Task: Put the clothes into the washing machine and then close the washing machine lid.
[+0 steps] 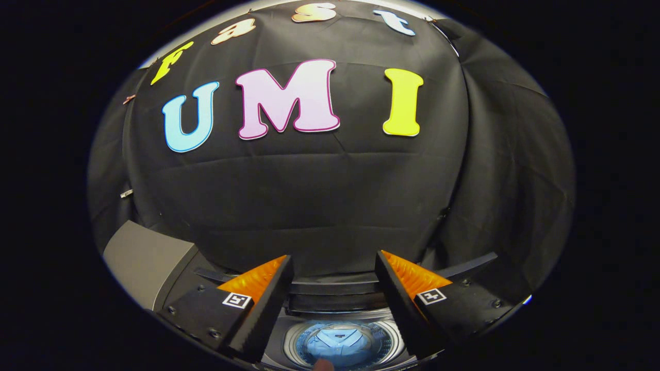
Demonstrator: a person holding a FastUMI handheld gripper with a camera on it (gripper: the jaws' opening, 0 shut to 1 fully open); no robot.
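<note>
Gripper fingers stand wide apart with nothing held between them; both fingers are wedge-shaped, their inner faces ribbed, and each carries a small square printed marker tag on its upper body, with screw heads visible on the housings.

Below and between the fingers lies the washing machine, top-loading, its opening uncovered. Its drum is round, with a shiny metallic rim. Inside the drum lies the clothes item, a pale blue collared shirt of soft woven fabric, collar uppermost, with a small dark label at the neck; its writing is too small to read. A rounded, blurred tip at the drum's near edge cannot be identified.

Behind the opening, dark curved bands of the machine's rear edge run between the two fingers; whether these belong to the raised lid cannot be told. A matte grey flat-sided panel rises just beside the left finger.

Beyond stands the wall of black cloth, creased and wrinkled.
</note>
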